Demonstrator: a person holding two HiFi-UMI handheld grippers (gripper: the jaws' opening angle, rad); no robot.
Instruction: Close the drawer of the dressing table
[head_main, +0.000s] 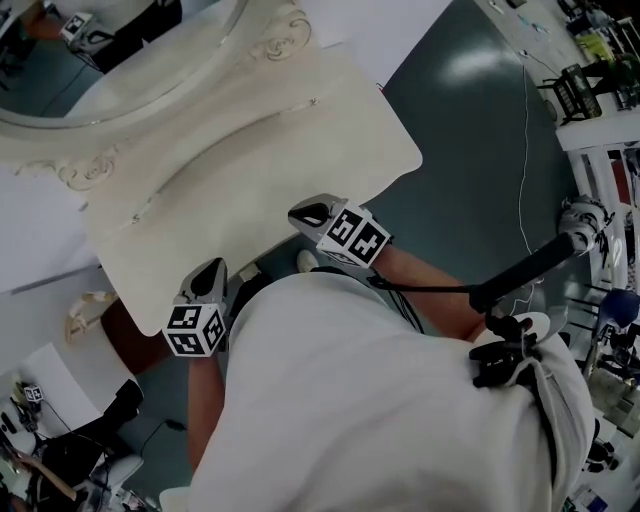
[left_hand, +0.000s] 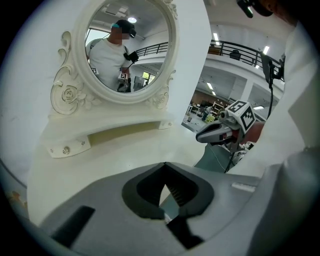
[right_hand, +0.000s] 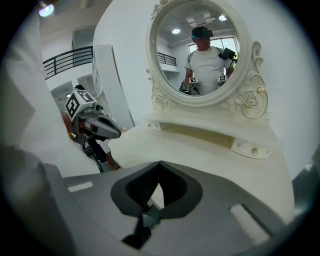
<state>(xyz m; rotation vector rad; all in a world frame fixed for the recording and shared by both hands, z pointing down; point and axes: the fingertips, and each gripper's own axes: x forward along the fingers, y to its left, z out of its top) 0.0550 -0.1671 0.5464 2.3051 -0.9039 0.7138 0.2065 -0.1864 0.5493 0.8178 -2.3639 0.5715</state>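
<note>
A cream dressing table with a carved oval mirror is seen from above. Both claws are held at the front edge of its counter. The left claw is pointed down at the nearer end of that edge. The right claw is held just beside it, further along the same edge.

In the left gripper view, the left claw is pressed together with nothing pinched. The right claw is likewise pressed together and empty in its own view.

A low shelf under the mirror is shown ahead of both claws.

The drawer cannot be made out: the table's front below the counter edge is hidden by the counter and the person's white shirt.
</note>
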